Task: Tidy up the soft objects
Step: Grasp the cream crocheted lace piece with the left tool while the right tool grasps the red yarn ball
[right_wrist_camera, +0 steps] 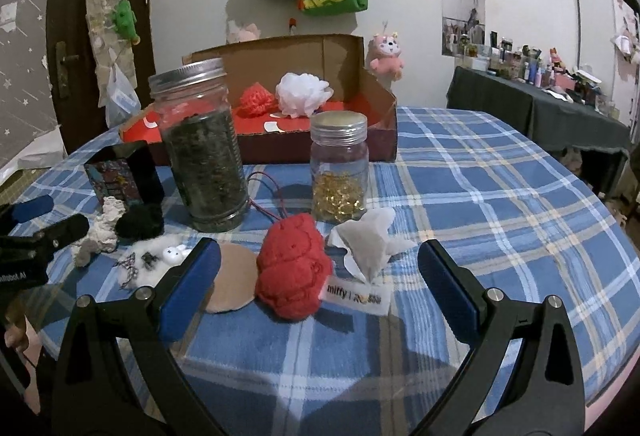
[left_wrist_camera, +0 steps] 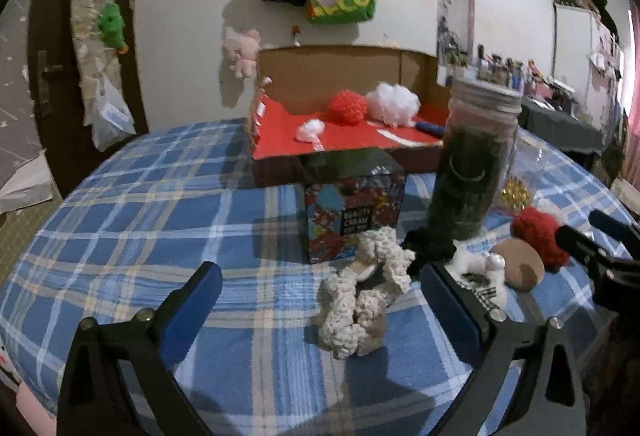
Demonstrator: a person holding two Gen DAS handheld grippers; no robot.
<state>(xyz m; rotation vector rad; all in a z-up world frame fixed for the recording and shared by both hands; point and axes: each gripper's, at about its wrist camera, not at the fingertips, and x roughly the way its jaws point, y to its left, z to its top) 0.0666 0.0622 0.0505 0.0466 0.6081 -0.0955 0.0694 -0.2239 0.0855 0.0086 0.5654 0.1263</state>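
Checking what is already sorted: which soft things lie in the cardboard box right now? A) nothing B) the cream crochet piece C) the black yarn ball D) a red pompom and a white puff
D: the red pompom and white puff sit inside the cardboard box; the other soft things lie on the cloth.

Cloth, yarn, glass and cardboard on a checked bed cover

The blue plaid cover (right_wrist_camera: 460,172) is woven cloth, matt and slightly creased; the cream scrunchie (left_wrist_camera: 362,300) is chunky crocheted yarn, rough and nubbly; the red knitted ball (right_wrist_camera: 294,272) is soft wool-like yarn with a smooth printed fabric label (right_wrist_camera: 356,294); the tall jar (right_wrist_camera: 202,152) and small jar (right_wrist_camera: 339,172) are clear glossy glass with dull metal screw lids; the open box (right_wrist_camera: 320,52) is matt brown cardboard lined in red; the white pouf (right_wrist_camera: 304,94) looks like frilly mesh; the gripper pads (right_wrist_camera: 188,290) are matt blue on black plastic arms.
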